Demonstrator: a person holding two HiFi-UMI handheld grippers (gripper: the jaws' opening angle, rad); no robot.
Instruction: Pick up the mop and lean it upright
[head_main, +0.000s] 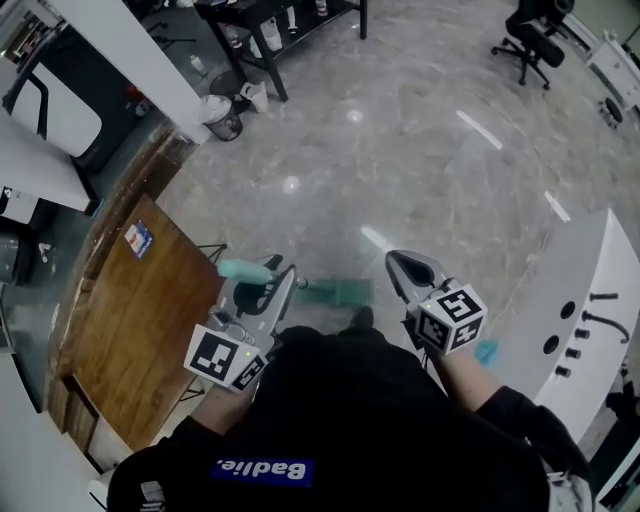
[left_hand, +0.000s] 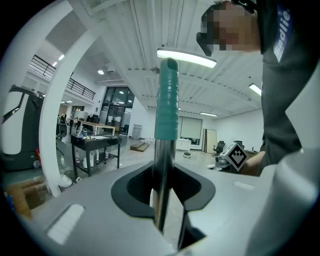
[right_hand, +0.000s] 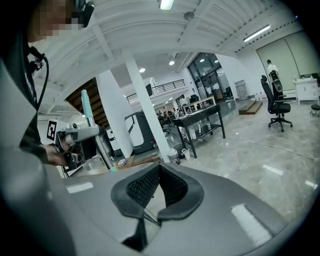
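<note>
The mop has a metal pole (left_hand: 161, 165) with a teal grip (left_hand: 166, 100) at its top end. In the left gripper view the pole stands upright between the jaws, and my left gripper (left_hand: 162, 175) is shut on it. From the head view I see the teal grip (head_main: 243, 268) by my left gripper (head_main: 278, 280) and the teal mop head (head_main: 335, 292) on the floor below. My right gripper (head_main: 395, 262) hovers to the right of the mop, apart from it. Its jaws (right_hand: 160, 172) are shut with nothing between them. The right gripper view shows the pole (right_hand: 86, 107) at far left.
A wooden table (head_main: 130, 330) stands close on the left, with a white column (head_main: 130, 50) beyond it. A black shelf table (head_main: 270, 20) and a bin (head_main: 222, 115) stand at the back. An office chair (head_main: 530, 40) is far right; a white counter (head_main: 580, 300) is near right.
</note>
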